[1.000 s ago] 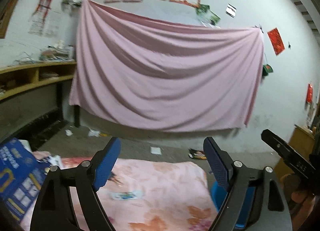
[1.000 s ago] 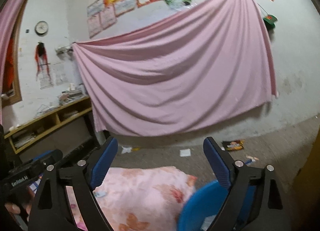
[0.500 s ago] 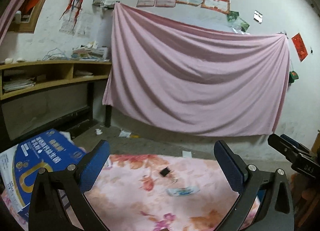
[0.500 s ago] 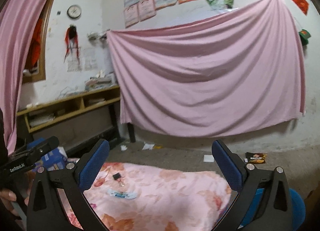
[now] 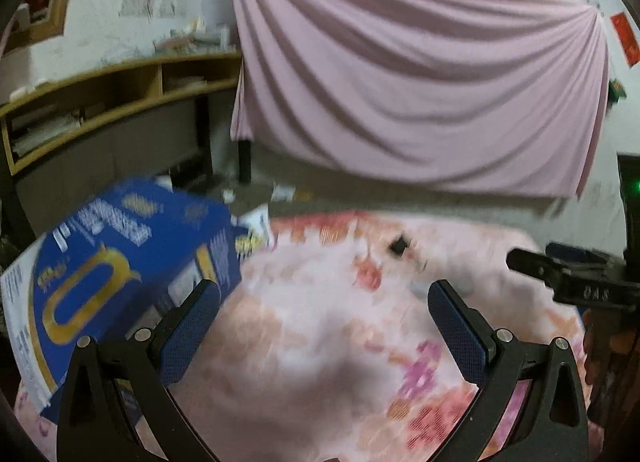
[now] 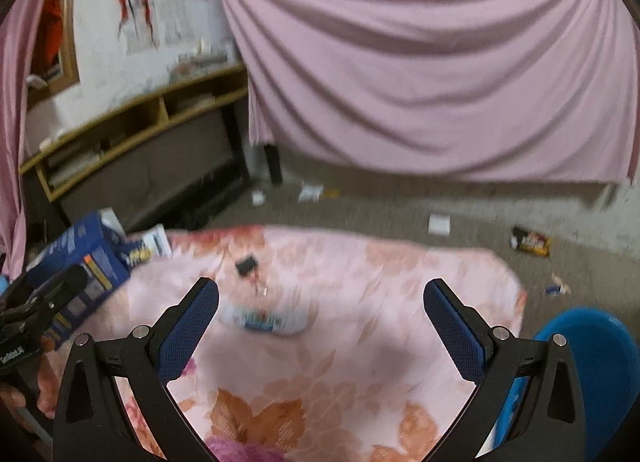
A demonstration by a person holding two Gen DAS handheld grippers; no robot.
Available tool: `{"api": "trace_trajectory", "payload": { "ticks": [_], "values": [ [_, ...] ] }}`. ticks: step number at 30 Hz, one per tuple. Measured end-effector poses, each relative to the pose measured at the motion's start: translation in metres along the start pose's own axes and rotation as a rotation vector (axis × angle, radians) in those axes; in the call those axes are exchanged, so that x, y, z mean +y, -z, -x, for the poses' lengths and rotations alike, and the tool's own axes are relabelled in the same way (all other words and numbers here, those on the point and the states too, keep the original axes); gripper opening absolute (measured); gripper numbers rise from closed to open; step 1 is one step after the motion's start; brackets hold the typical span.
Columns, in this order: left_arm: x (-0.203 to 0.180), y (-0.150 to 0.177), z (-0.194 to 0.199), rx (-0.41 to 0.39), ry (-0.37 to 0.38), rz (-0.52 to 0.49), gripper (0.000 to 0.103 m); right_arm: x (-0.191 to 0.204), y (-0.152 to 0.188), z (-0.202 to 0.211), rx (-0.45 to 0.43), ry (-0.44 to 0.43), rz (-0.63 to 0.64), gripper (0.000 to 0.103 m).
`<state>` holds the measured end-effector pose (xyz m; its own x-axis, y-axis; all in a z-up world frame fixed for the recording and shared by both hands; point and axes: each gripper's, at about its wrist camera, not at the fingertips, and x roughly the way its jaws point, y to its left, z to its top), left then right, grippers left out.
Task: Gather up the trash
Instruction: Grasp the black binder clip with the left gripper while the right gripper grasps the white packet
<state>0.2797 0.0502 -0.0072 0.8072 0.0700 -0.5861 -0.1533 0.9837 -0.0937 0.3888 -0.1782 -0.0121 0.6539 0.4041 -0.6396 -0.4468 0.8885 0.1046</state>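
Both tools empty, jaws wide apart: left gripper [image 5: 324, 318], right gripper [image 6: 320, 318]. Flat wrapper [image 6: 269, 318] just ahead of right gripper on floral cloth [image 6: 360, 270]; small black scrap [image 6: 246, 265] beyond. Risk: pinching cloth with thin wrapper. Blue bin [image 6: 592, 374] lower right.

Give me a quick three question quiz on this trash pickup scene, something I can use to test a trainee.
1. True or false: the right claw is shut on the wrapper.
2. Which lies farther from the right claw on the floral cloth: the wrapper or the small black item?
3. What colour is the bin beside the cloth?

Key: 1. False, it is open. 2. The small black item. 3. Blue.
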Motion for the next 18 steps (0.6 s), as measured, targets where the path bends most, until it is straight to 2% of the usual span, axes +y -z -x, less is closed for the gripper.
{"api": "trace_trajectory", "payload": {
  "ticks": [3,6,10,16,18],
  "values": [
    [0.006,0.011,-0.013,0.085,-0.005,0.009,0.102,0.005,0.007,-0.022,0.084,-0.003,-0.001,0.103],
    [0.014,0.014,-0.022,0.152,0.024,0.048,0.102,0.010,0.010,-0.038,0.134,-0.029,-0.015,0.102],
    [0.022,0.016,-0.027,0.185,0.044,0.087,0.102,0.019,0.011,-0.056,0.181,-0.056,-0.002,0.100],
    [0.022,0.018,-0.029,0.210,0.045,0.085,0.102,0.035,0.014,-0.078,0.236,-0.073,0.057,0.098],
    [0.022,0.017,-0.030,0.217,0.043,0.085,0.102,0.039,0.014,-0.084,0.251,-0.076,0.069,0.093]
  ]
}}
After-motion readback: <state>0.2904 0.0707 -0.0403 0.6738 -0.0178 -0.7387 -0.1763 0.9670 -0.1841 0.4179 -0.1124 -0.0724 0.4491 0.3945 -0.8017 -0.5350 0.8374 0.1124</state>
